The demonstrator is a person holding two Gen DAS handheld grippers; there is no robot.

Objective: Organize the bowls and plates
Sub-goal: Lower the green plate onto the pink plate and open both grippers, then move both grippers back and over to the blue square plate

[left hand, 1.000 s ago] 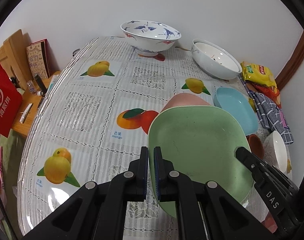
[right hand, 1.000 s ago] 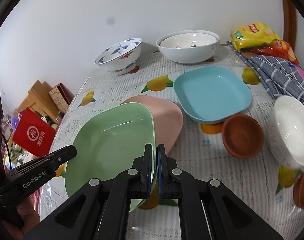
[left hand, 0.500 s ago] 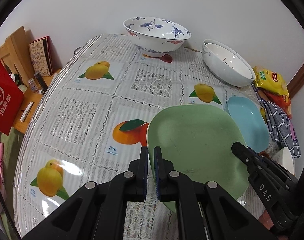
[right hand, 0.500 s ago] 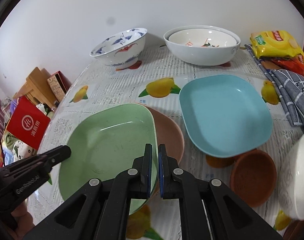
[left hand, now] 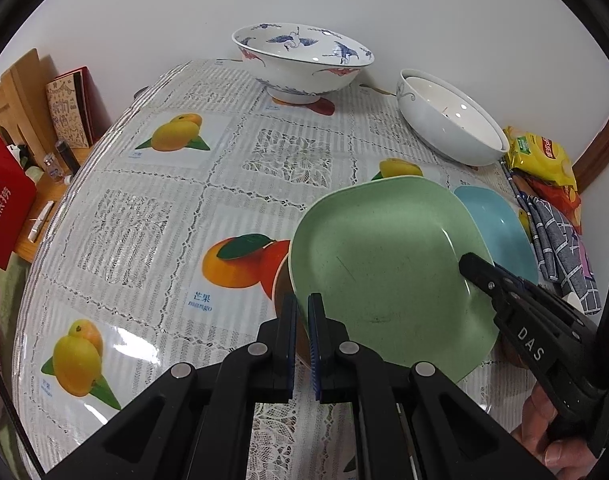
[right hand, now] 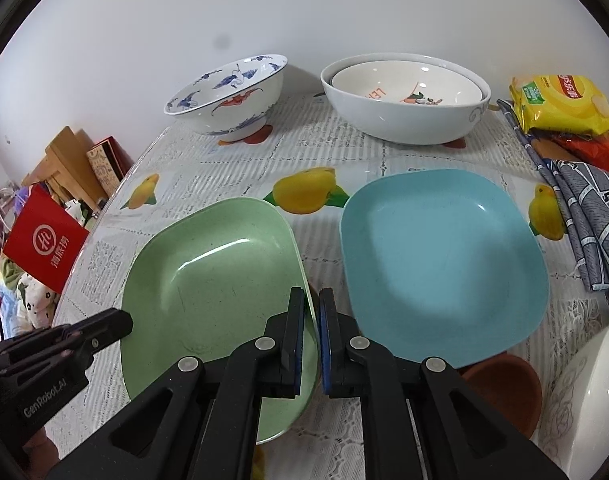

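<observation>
Both grippers met on the green plate (right hand: 208, 280), which sat low over the pink plate (left hand: 282, 284) on the table (left hand: 144, 220). The left gripper (left hand: 301, 308) was clamped on the green plate's near rim, its jaws all but closed on the edge. At that view's 4 o'clock the right gripper (right hand: 311, 300) reached onto the plate's far side; in its own view its jaws were opening, with the plate's right rim standing between the pads. A hand (left hand: 552, 436) showed behind it.

Just right of the green plate lay the blue plate (right hand: 444, 256), its near edge resting on a brown bowl (right hand: 500, 388). A white bowl (right hand: 588, 396) sat at 4 o'clock in the right view.

Farther off, at 11 o'clock, stood a crane bowl (right hand: 228, 100); at 1 o'clock, two nested white bowls (right hand: 404, 100). A yellow packet (right hand: 560, 104) and a checked cloth (right hand: 584, 204) lay at 2 o'clock.
</observation>
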